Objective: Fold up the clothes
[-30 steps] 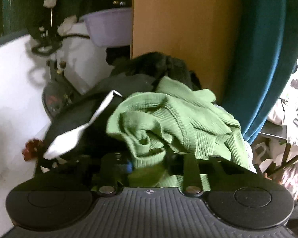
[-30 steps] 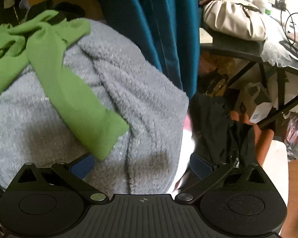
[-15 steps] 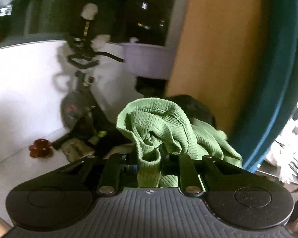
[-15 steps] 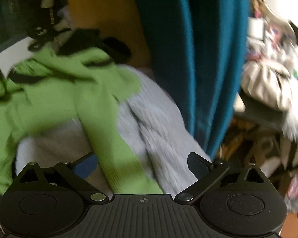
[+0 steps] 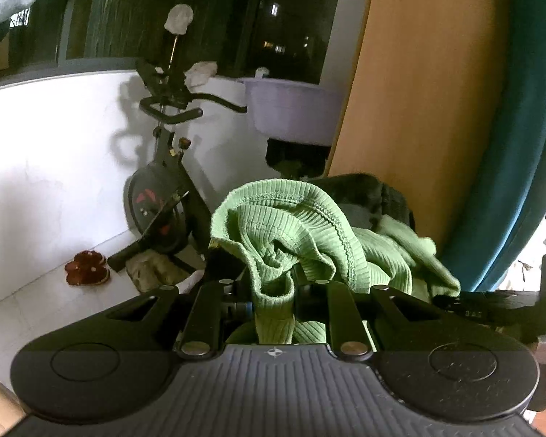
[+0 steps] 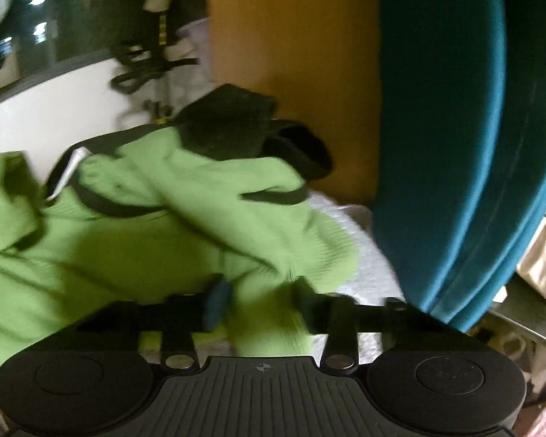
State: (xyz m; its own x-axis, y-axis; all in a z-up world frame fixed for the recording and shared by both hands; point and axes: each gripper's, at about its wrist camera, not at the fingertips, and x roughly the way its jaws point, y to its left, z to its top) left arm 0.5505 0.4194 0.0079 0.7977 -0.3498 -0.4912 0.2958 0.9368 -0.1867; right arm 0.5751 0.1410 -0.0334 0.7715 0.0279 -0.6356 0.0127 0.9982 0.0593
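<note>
Between your left gripper jaws the green sweater stays clamped, bunched, lifted higher than before. Your right gripper jaws, earlier apart, now pinch its right part; long axis unclear.

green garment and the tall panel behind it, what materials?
Green garment: looks like soft rib-knit fabric, matte; parallel ribs and a stitched band show, fibre unclear. Tall panel: probably wood or wood-look laminate; smooth, flat, tan, faint sheen, no clear grain.
</note>
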